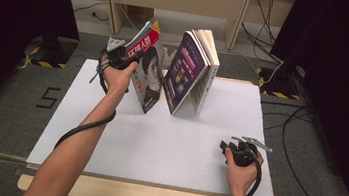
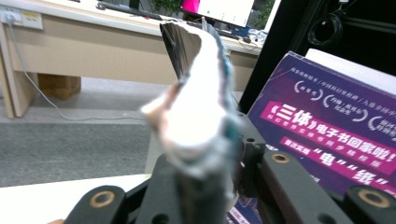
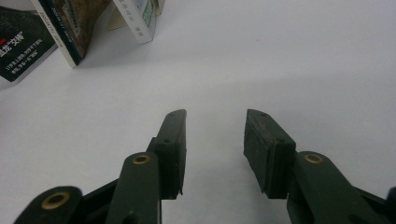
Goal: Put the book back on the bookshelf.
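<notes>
The magazine with a face on its cover (image 1: 146, 77) stands tilted near the far edge of the white table (image 1: 166, 152), its lower corner on the surface and its long axis leaning away to the left; red-banded Chinese title characters run along its top. The left gripper (image 1: 123, 59) sits at its upper spine, pages between the jaws, which stand narrow; whether the pads press I cannot tell. Just beside it stands a purple book (image 1: 186, 71), propped open, reading "三体". The right gripper (image 1: 237, 148), well apart, rests with jaws apart and nothing between them.
</notes>
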`<state>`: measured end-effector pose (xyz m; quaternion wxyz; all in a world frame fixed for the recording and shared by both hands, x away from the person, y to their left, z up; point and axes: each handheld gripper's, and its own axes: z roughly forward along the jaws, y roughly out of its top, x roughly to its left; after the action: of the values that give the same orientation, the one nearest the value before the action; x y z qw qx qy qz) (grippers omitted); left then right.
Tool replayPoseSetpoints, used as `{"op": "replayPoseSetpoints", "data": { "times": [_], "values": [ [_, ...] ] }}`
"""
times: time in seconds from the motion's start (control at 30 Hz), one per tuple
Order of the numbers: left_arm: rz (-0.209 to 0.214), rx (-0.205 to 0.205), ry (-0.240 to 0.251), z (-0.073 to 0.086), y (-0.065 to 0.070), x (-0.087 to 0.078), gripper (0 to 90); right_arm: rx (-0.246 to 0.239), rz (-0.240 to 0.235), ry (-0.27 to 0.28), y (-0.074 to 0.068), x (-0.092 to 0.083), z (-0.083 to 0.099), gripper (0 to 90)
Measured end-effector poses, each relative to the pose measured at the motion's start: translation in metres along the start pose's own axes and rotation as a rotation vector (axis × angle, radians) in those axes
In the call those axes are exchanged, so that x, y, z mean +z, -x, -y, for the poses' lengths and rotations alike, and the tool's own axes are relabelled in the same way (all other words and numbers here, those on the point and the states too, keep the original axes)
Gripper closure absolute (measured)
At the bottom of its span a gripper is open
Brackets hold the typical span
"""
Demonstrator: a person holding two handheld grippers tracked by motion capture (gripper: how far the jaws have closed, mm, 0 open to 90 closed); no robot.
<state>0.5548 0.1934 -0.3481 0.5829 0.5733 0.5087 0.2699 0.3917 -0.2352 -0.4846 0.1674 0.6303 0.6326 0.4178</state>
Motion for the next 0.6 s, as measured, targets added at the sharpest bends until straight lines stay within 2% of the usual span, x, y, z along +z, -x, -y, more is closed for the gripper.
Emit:
{"op": "replayPoseSetpoints", "data": {
  "times": [0.13, 0.3, 0.37, 0.47, 0.6],
  "values": [
    [0.018, -0.026, -0.026, -0.004, 0.005, 0.003, 83.9, 0.004, 0.001, -0.007, 0.001, 0.0, 0.0, 59.5],
    [0.012, -0.001, -0.065, -0.008, 0.011, 0.004, 85.7, 0.008, 0.0, -0.008, 0.002, 0.001, 0.0, 59.2],
    [0.008, 0.012, -0.066, -0.01, 0.014, 0.004, 85.9, 0.015, 0.0, -0.012, 0.002, 0.001, 0.0, 59.2],
    [0.002, 0.076, -0.033, -0.014, 0.018, 0.004, 86.2, 0.013, -0.002, -0.01, 0.001, 0.0, 0.0, 59.2],
    [0.012, 0.168, 0.074, -0.016, 0.024, 0.003, 86.2, 0.004, 0.003, -0.01, 0.001, 0.0, 0.0, 59.3]
  ]
}}
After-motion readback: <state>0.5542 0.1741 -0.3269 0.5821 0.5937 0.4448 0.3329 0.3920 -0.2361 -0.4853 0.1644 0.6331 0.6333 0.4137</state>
